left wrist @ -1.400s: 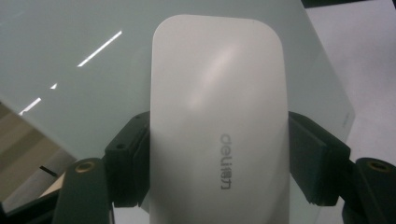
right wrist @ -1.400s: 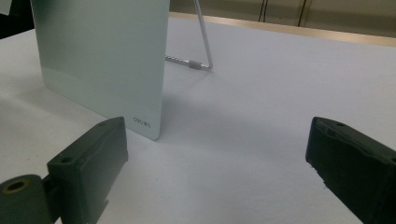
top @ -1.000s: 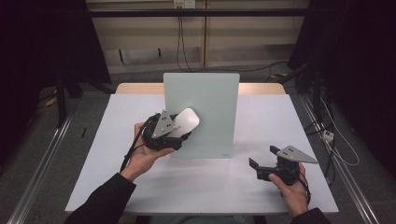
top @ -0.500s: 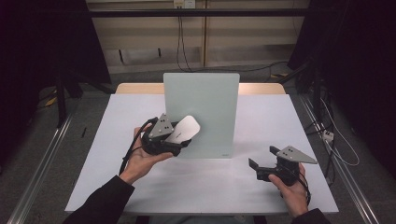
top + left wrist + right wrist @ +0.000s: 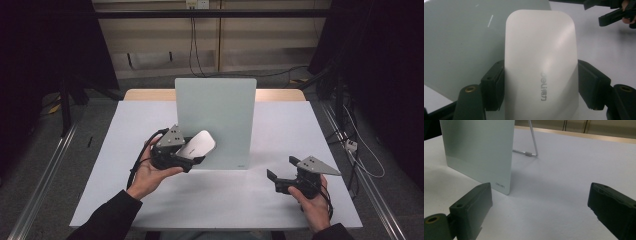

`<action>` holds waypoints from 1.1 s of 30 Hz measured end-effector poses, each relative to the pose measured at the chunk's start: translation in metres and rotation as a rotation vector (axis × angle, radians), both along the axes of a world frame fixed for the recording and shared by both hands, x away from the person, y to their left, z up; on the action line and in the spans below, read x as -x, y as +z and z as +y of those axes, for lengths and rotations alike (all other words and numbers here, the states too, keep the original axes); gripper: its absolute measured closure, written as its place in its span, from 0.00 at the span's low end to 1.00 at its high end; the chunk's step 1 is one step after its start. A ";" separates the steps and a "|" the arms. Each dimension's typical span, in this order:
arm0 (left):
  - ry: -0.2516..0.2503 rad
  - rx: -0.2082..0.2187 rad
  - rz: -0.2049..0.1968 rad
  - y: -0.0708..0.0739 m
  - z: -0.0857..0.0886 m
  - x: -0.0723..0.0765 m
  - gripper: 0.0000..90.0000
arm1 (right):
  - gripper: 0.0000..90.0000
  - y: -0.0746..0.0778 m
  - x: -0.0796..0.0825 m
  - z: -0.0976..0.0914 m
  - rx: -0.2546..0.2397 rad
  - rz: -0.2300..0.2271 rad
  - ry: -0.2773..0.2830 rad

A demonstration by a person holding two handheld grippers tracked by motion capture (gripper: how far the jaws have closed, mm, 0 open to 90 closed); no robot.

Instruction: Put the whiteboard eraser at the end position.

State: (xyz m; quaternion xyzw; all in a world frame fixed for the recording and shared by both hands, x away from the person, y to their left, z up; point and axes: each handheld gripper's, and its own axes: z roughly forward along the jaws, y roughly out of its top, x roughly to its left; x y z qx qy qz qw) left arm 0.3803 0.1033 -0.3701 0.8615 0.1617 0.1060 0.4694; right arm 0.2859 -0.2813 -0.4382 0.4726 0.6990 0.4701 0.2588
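The white tabletop carried a pale green board that stood upright near its middle, leaning a little back on a thin wire stand seen behind it in the right gripper view. Small lettering sat at the board's lower corner.

In front of the board's lower left part, the left tongs were held above the tabletop by the person's left hand, a dark sleeve running back to the bottom edge. Their jaws were closed partway onto the two long sides of a white eraser, a flat rounded block with a grey printed name on its face. In the left gripper view each black pad pressed against an edge of the eraser, and the eraser's far end lay over the green board; whether it touched the board could not be told.

The right tongs sat low near the tabletop's front right, well apart from the board, in the right hand. Their jaws stood wide apart with nothing between them.
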 end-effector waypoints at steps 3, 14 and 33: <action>-0.020 -0.011 0.032 -0.003 0.000 0.001 0.34 | 0.06 -0.001 -0.001 0.001 -0.001 0.008 0.000; -0.081 -0.090 0.058 -0.010 -0.009 0.010 0.34 | 0.06 -0.001 0.001 -0.001 -0.001 0.005 0.004; -0.196 -0.230 0.163 -0.032 -0.043 0.016 0.34 | 0.06 -0.001 0.001 -0.001 -0.003 0.005 0.004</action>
